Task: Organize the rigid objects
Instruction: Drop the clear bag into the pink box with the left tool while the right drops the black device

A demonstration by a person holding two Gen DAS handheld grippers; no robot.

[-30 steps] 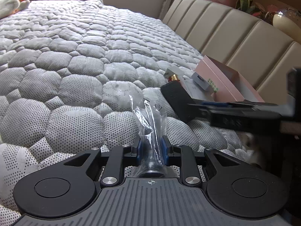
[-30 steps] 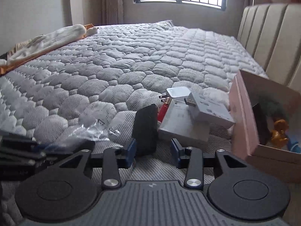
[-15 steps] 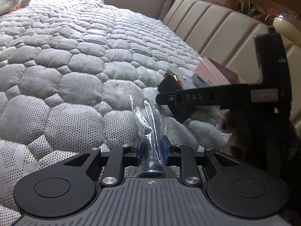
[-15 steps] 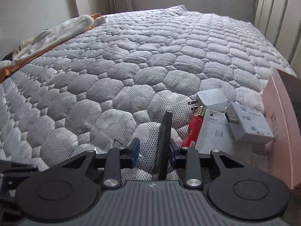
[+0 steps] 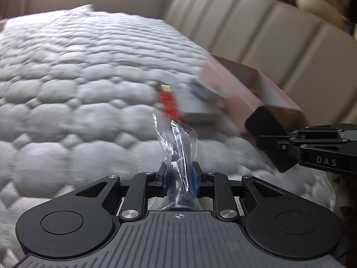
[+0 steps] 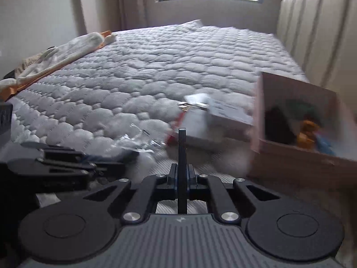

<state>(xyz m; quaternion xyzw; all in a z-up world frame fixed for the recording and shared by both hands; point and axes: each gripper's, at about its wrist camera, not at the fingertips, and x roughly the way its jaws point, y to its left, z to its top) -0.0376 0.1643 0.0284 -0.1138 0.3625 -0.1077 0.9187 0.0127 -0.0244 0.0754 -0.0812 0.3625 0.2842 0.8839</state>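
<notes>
My left gripper (image 5: 179, 175) is shut on a clear plastic bag (image 5: 176, 138) with a dark item inside, held above the quilted bed. My right gripper (image 6: 181, 174) is shut on a thin flat black object (image 6: 181, 147), held edge-on and upright; it also shows in the left wrist view (image 5: 267, 131) in front of the pink box. The open pink box (image 6: 294, 120) holds small toys and sits at the right by the headboard. Beside it lie a red lighter (image 5: 168, 102), a flat white box (image 6: 200, 134) and a white adapter (image 6: 225, 109).
The grey quilted mattress (image 6: 138, 71) stretches toward the window. A beige padded headboard (image 5: 256, 29) runs along the right. A white plush and orange cloth (image 6: 67, 53) lie at the far left edge. The left gripper shows low at the left in the right wrist view (image 6: 67, 165).
My right gripper has closed fully on the black object and lifted it, swinging toward the pink box. My left gripper has turned right, still holding the bag. Both views are motion-blurred.
</notes>
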